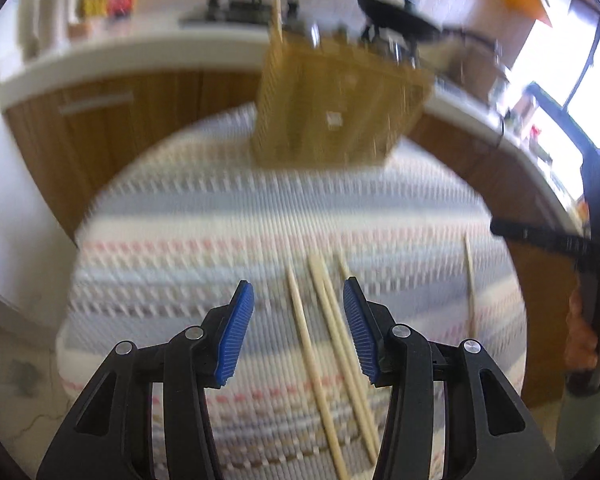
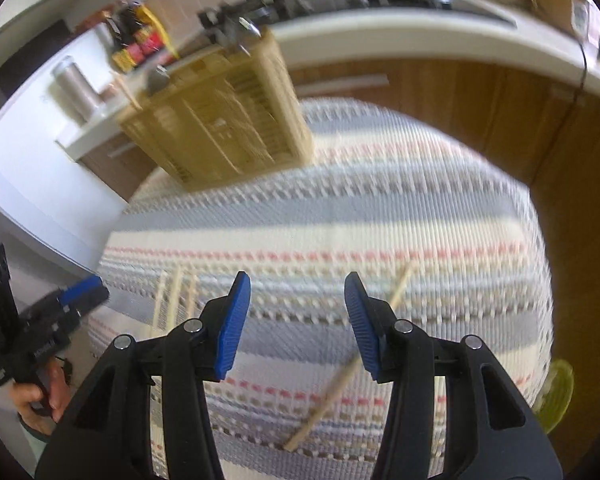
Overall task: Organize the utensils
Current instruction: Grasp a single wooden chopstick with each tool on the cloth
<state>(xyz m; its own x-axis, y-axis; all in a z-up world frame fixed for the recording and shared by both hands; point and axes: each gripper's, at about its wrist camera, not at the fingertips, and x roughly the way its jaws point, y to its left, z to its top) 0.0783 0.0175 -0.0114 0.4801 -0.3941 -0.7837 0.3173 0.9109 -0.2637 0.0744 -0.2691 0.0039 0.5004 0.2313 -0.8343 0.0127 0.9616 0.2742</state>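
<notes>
A wooden utensil holder (image 1: pixel 336 108) stands at the far end of a striped mat (image 1: pixel 204 220), with one chopstick (image 1: pixel 277 12) upright in it. Three loose chopsticks (image 1: pixel 332 332) lie on the mat between and below the fingers of my left gripper (image 1: pixel 299 308), which is open and empty. A single chopstick (image 1: pixel 470 284) lies further right. In the right wrist view the holder (image 2: pixel 220 120) is at upper left, and my right gripper (image 2: pixel 298 304) is open and empty over the mat (image 2: pixel 380 200), with a single chopstick (image 2: pixel 340 380) slanting under its right finger. The other chopsticks (image 2: pixel 176 300) lie at left.
A white counter (image 1: pixel 140 52) with wooden cabinets, a stove and a black pan (image 1: pixel 400 12) runs behind the table. The left gripper (image 2: pixel 60 320) shows at the left of the right wrist view. A yellow-green object (image 2: pixel 556 392) sits beyond the mat's right edge.
</notes>
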